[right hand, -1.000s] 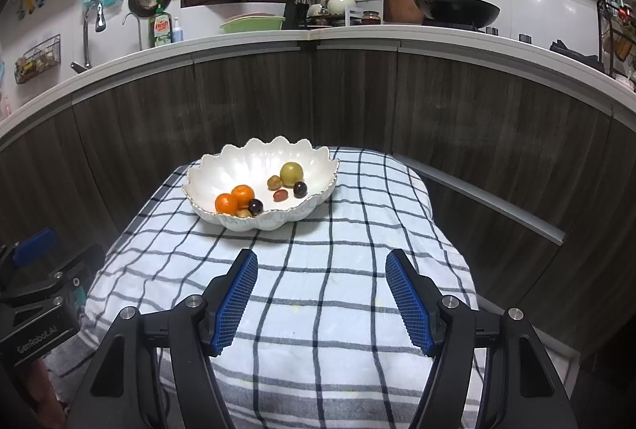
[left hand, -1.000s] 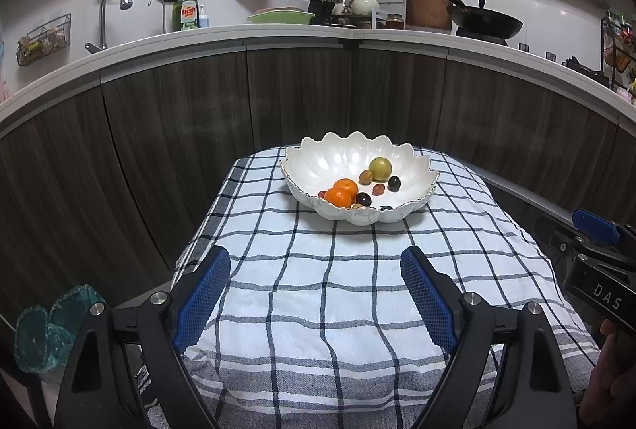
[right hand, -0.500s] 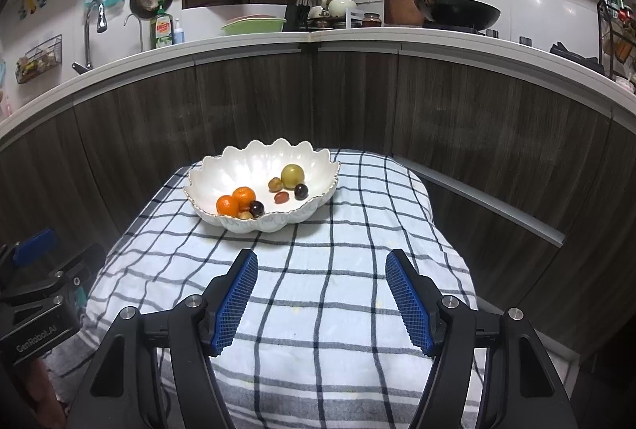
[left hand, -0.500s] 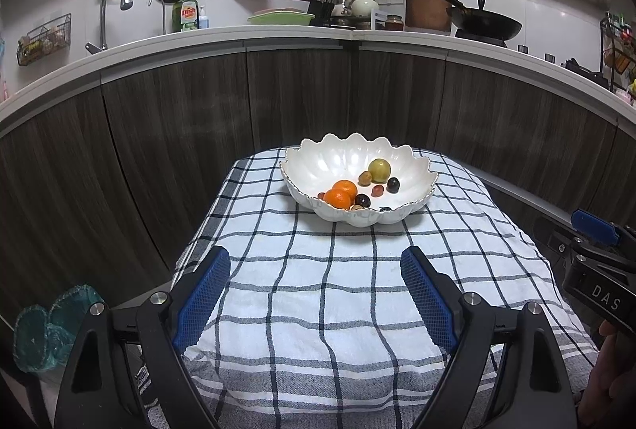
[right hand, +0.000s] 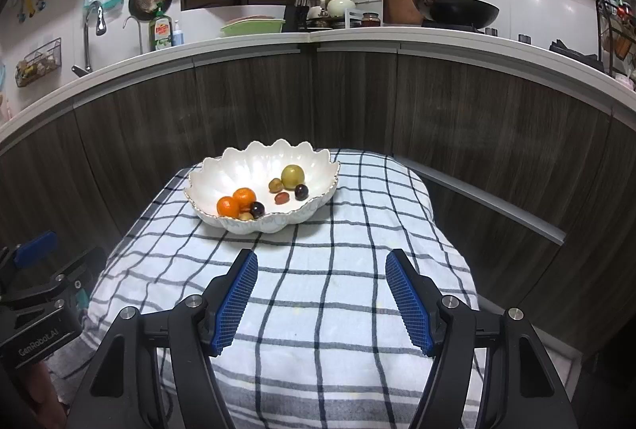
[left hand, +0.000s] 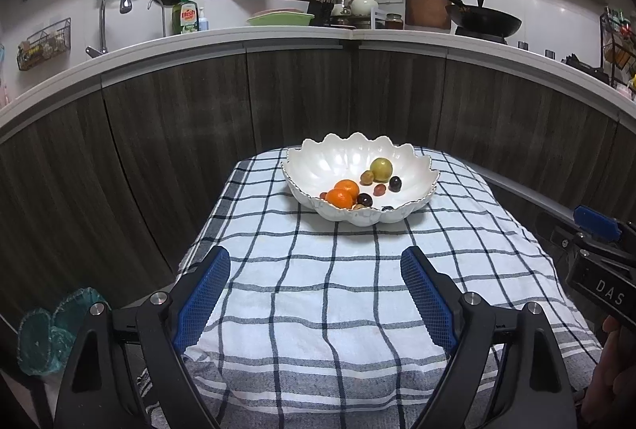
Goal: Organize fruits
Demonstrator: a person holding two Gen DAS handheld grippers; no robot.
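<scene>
A white scalloped bowl point(left hand: 413, 172) point(right hand: 246, 161) stands at the far end of a checked cloth point(left hand: 318, 294) point(right hand: 330, 270). Inside lie two oranges point(left hand: 342, 196) point(right hand: 234, 202), a yellow-green round fruit point(left hand: 381, 169) point(right hand: 293, 176), dark grapes point(left hand: 394, 183) point(right hand: 301, 192) and a few small brown and reddish fruits. My left gripper point(left hand: 316, 262) hangs open over the near part of the cloth, well short of the bowl, with nothing between its blue pads. My right gripper point(right hand: 322, 266) is likewise open and empty, short of the bowl.
Dark wood cabinet fronts point(left hand: 298, 99) curve close behind the table under a white counter point(left hand: 278, 35) with a sink tap, dish soap, green tray and wok. A teal mesh bag point(left hand: 47, 333) lies low at the left. The other gripper shows at each view's edge.
</scene>
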